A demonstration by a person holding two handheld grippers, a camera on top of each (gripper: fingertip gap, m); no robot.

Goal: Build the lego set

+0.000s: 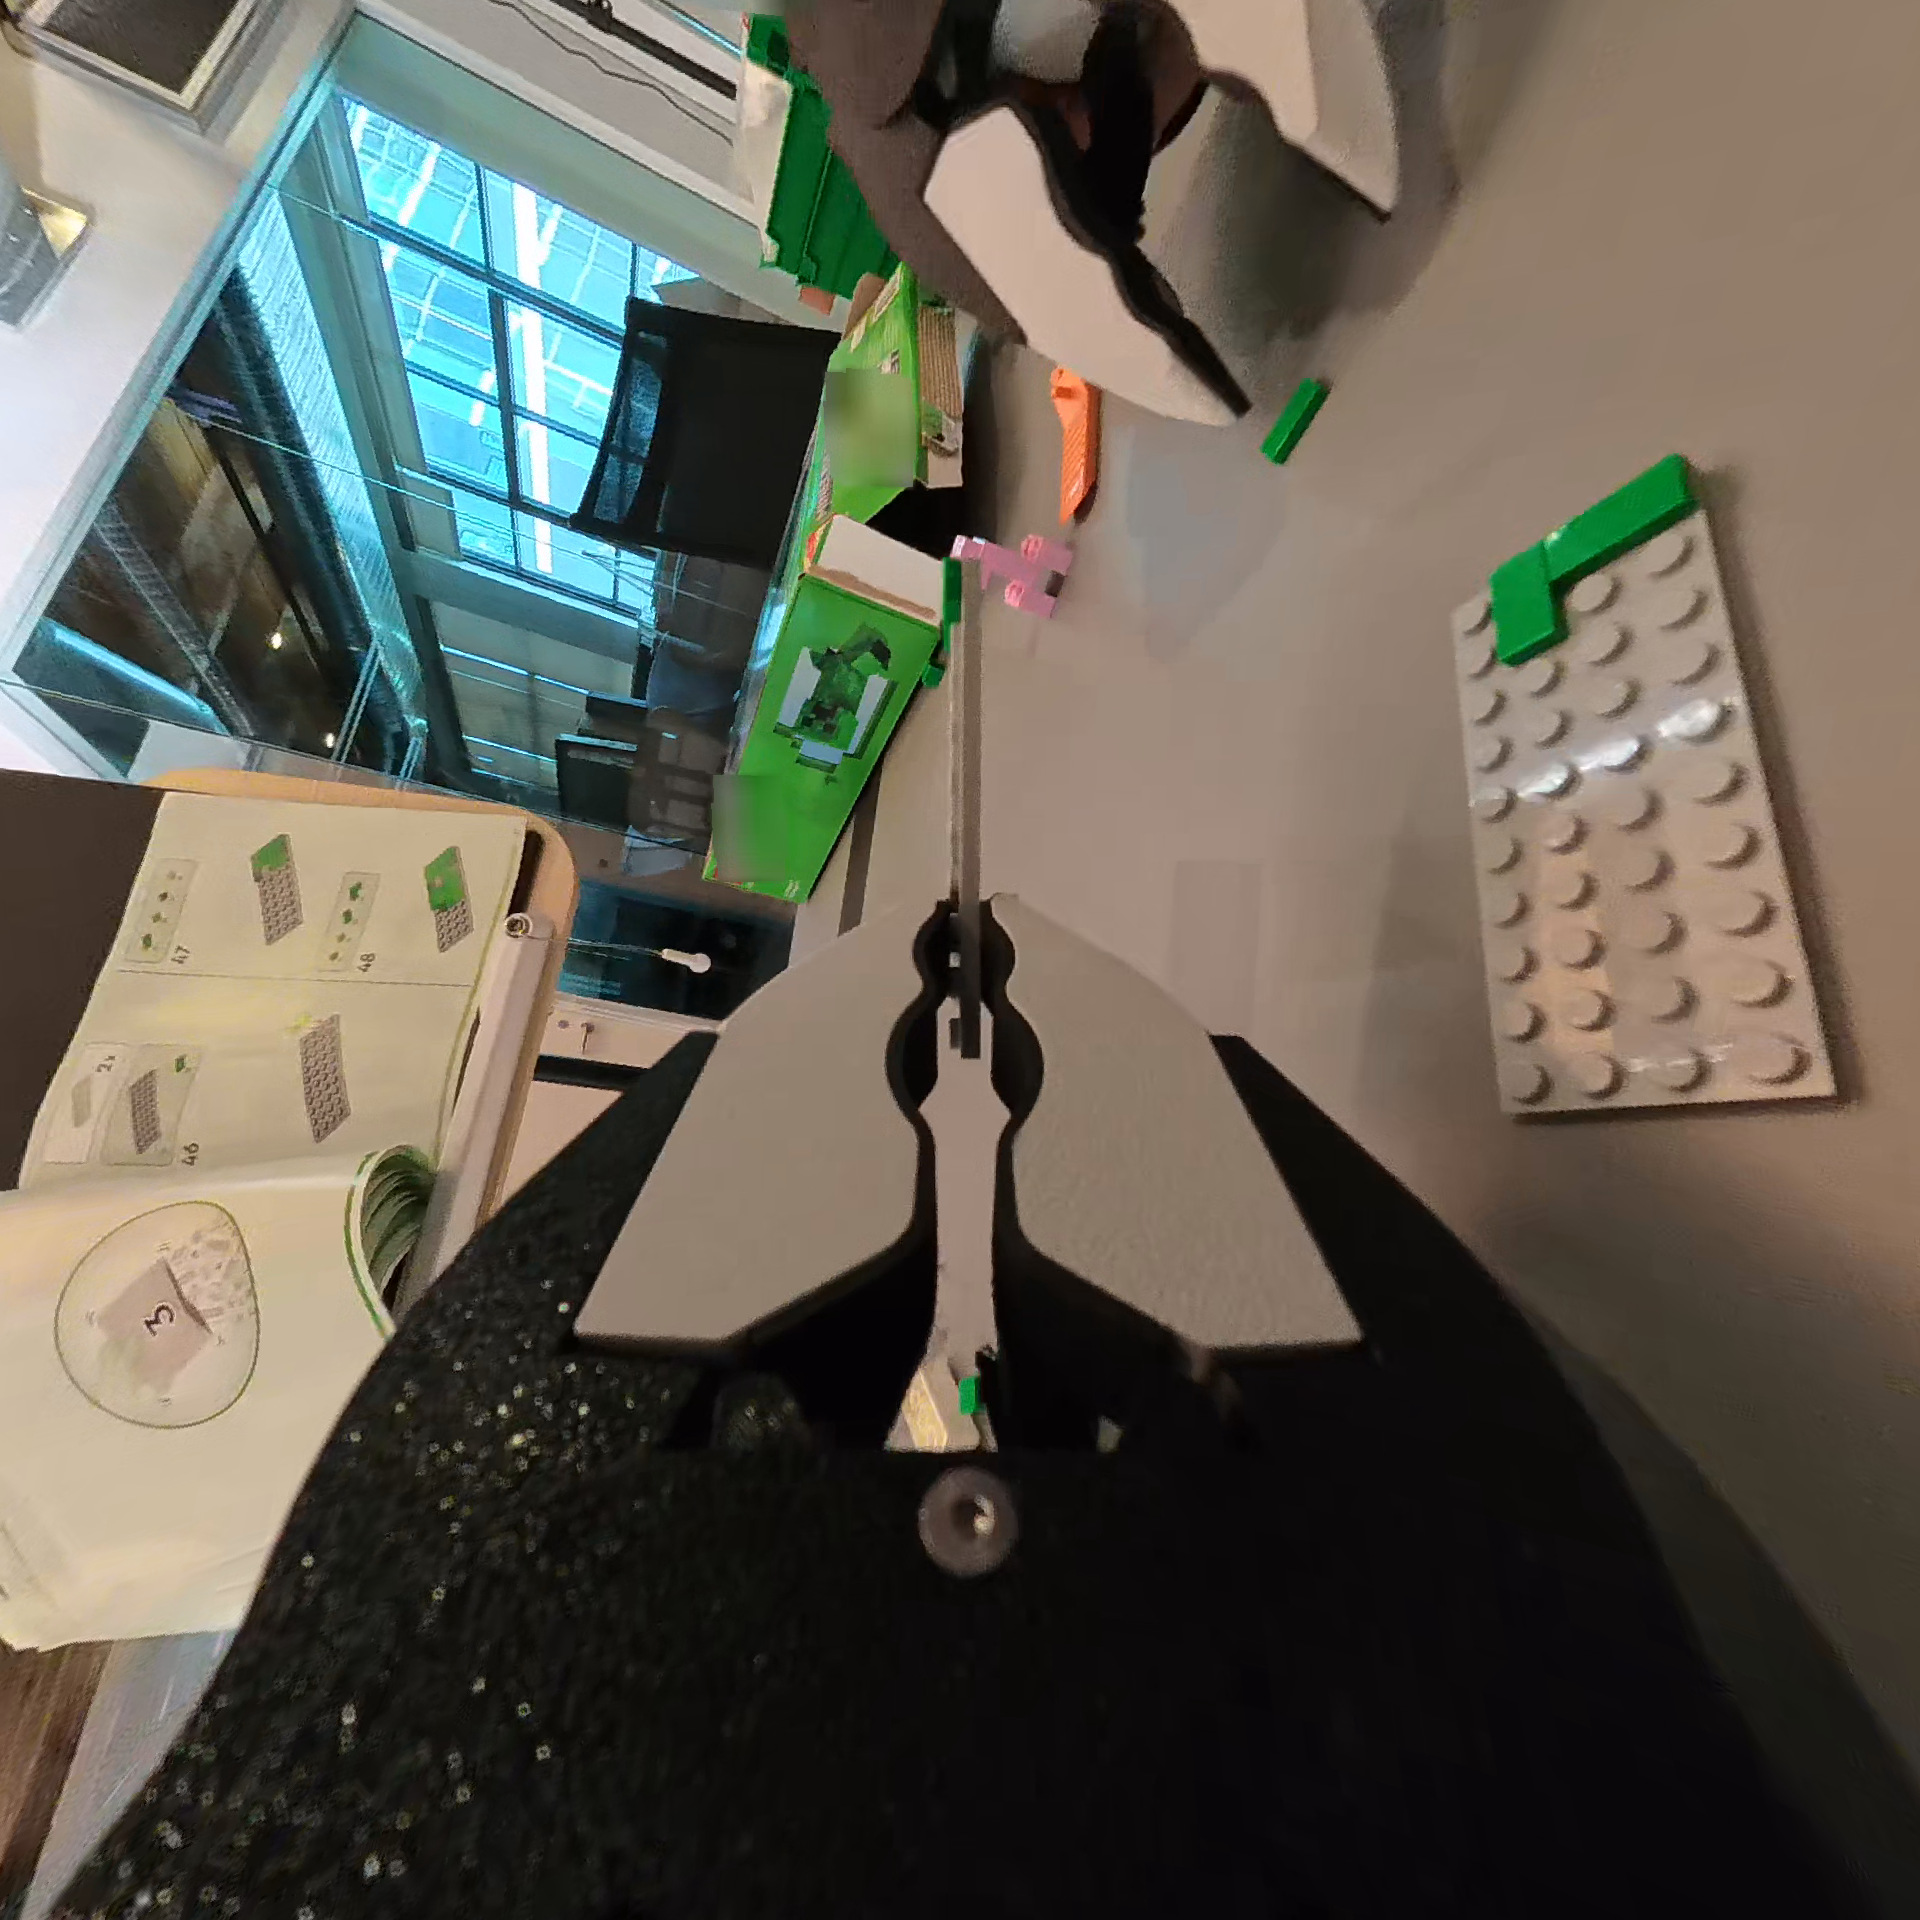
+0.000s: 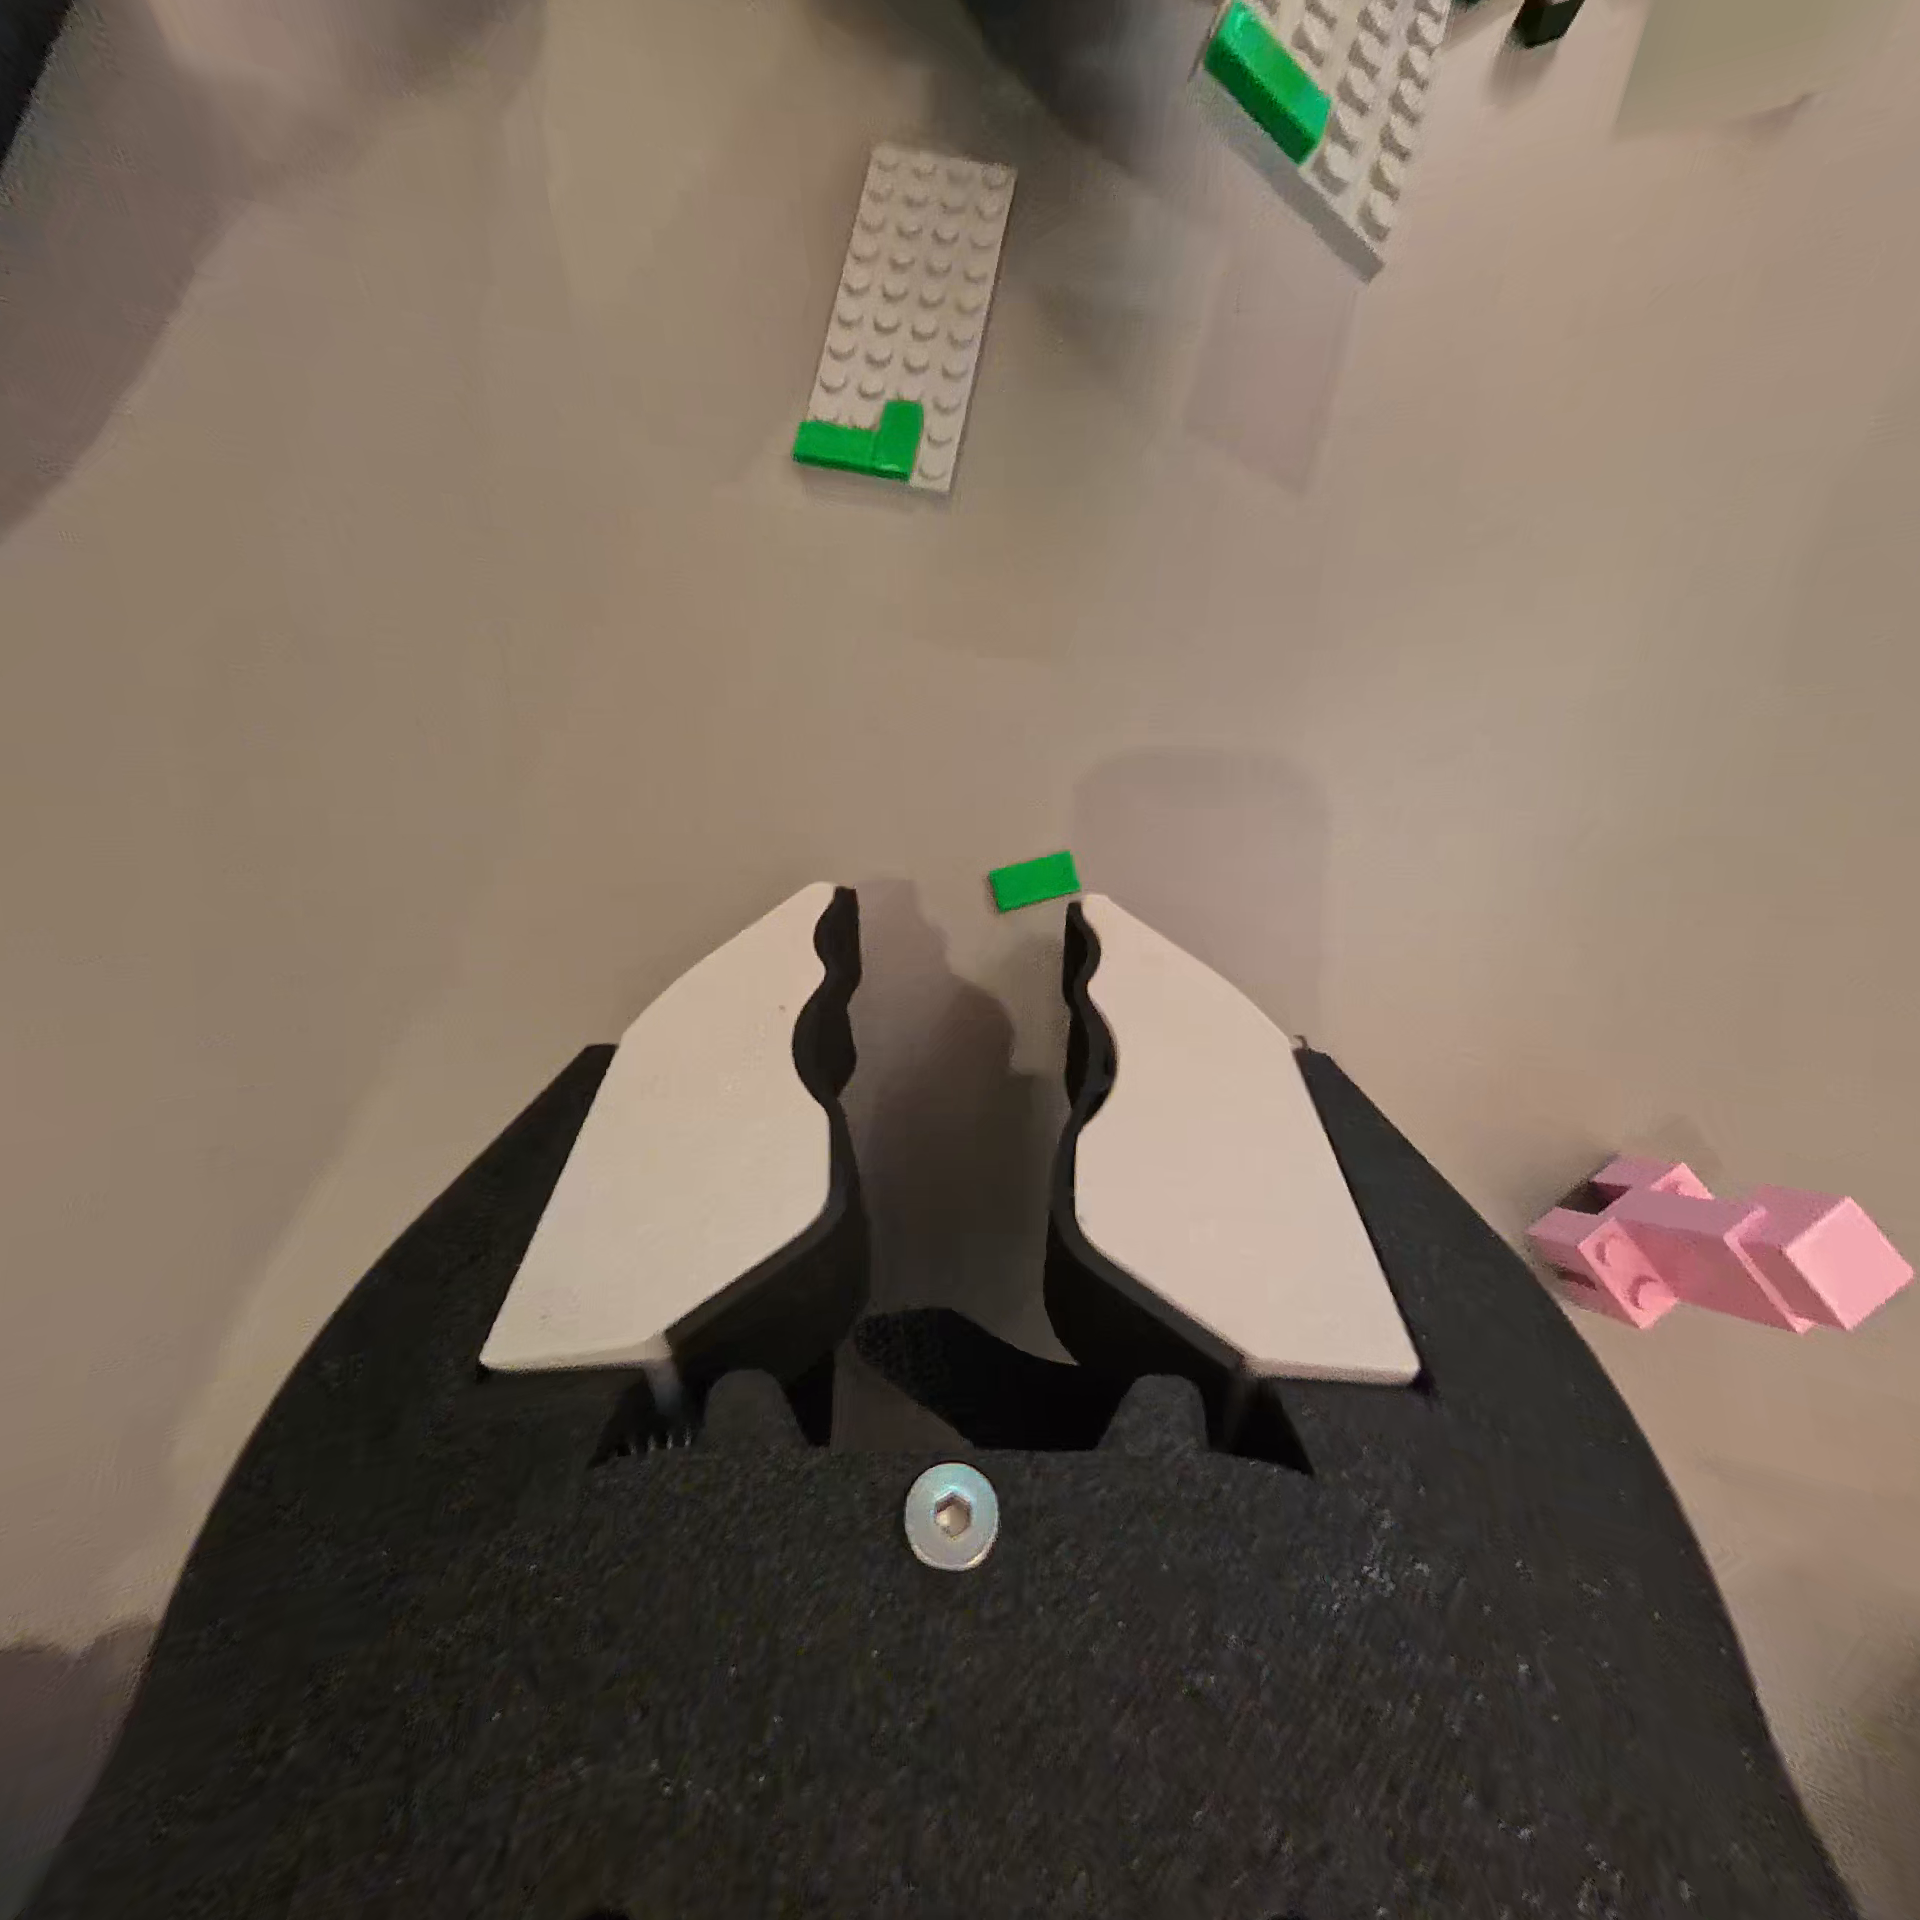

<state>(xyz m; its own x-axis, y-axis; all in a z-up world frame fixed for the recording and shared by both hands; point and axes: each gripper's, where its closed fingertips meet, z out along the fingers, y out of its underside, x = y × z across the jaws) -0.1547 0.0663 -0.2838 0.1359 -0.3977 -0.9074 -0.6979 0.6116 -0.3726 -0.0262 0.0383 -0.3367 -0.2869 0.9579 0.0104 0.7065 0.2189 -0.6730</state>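
The left gripper (image 1: 966, 914) is clamped on a thin grey plate (image 1: 968, 769), seen edge-on in its own view, so the studs are hidden there. In the right wrist view the same plate (image 2: 1351, 114) shows at the top edge, cut off by the frame, with a green tile (image 2: 1268, 88) on it; what grips it lies outside that picture.

The right gripper (image 2: 961, 914) hangs over the table (image 2: 416, 727) with its jaws wide apart and nothing between them. A small green tile (image 2: 1034, 881) lies flat on the table just beyond the tip of one finger; whether it touches that finger cannot be told. In the left wrist view this gripper (image 1: 1174, 343) is blurred and partly cut off at the top.

A pink figure (image 2: 1725, 1257) lies on its side near the right gripper, well apart from the plates.

Farther off, a second grey plate (image 2: 914, 312) lies flat on the table with a green L-shape (image 2: 868, 442) at one end, overhanging the edge.

An open booklet (image 1: 270, 1039) sits beside the left gripper, its lower pages cut off. Beyond stand green boxes (image 1: 821, 727), flaps open, their contents hidden. An orange piece (image 1: 1075, 442) lies near them, blurred.
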